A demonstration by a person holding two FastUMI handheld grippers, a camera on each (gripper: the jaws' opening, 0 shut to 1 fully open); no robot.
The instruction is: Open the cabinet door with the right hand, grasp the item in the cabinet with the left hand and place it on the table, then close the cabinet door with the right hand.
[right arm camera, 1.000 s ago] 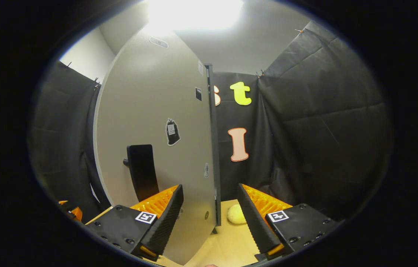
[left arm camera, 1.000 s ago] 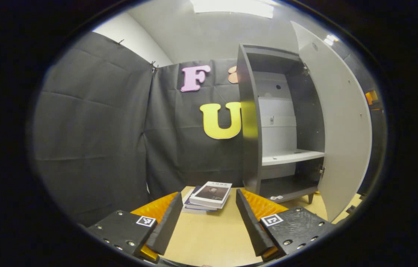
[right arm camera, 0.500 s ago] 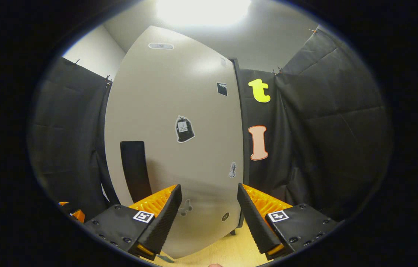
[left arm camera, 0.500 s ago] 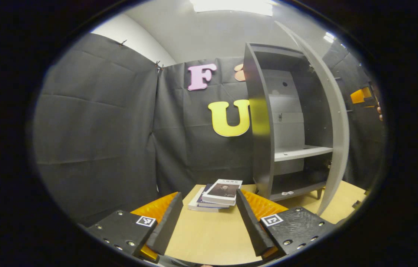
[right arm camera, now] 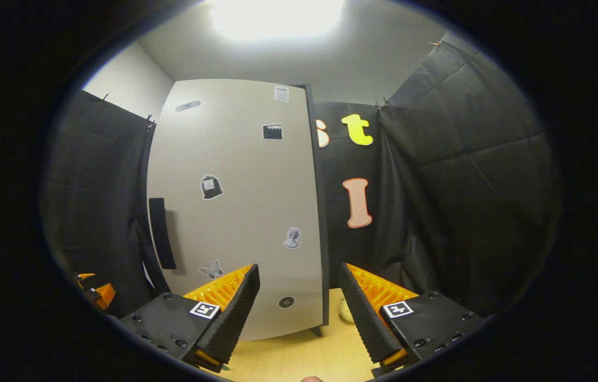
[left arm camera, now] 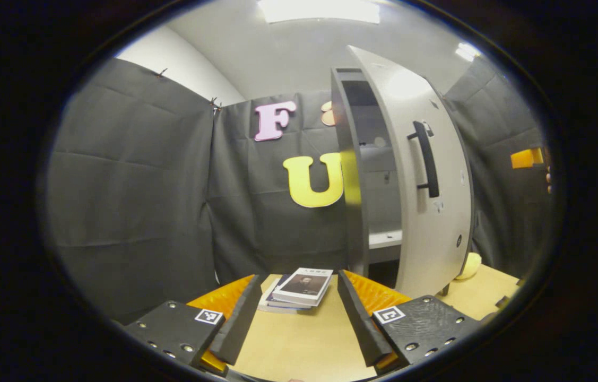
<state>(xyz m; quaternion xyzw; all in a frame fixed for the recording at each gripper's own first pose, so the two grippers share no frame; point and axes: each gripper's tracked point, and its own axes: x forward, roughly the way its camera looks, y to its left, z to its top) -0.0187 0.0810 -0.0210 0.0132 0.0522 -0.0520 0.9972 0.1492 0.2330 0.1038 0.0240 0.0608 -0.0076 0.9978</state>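
In the left gripper view a dark cabinet (left arm camera: pixel 354 212) stands on the table, its pale door (left arm camera: pixel 436 223) left only narrowly ajar, with a black handle (left arm camera: pixel 426 159) on the outside. A stack of books (left arm camera: pixel 299 289) lies on the table, just beyond my open left gripper (left arm camera: pixel 299 281), which holds nothing. In the right gripper view the door (right arm camera: pixel 240 212) faces me with its handle (right arm camera: pixel 162 233) at the left. My right gripper (right arm camera: pixel 299 269) is open in front of the door; I cannot tell if it touches it.
The wooden table (left arm camera: pixel 299 345) carries the cabinet and the books. A pale yellow round thing (right arm camera: pixel 345 310) lies on the table to the right of the cabinet (left arm camera: pixel 469 265). Black cloth walls close in the booth. The other gripper shows at far right (left arm camera: pixel 527 158).
The cabinet door has swung from wide open to nearly shut. In the right gripper view it turned from edge-on between the fingers to facing me. Both grippers stay open.
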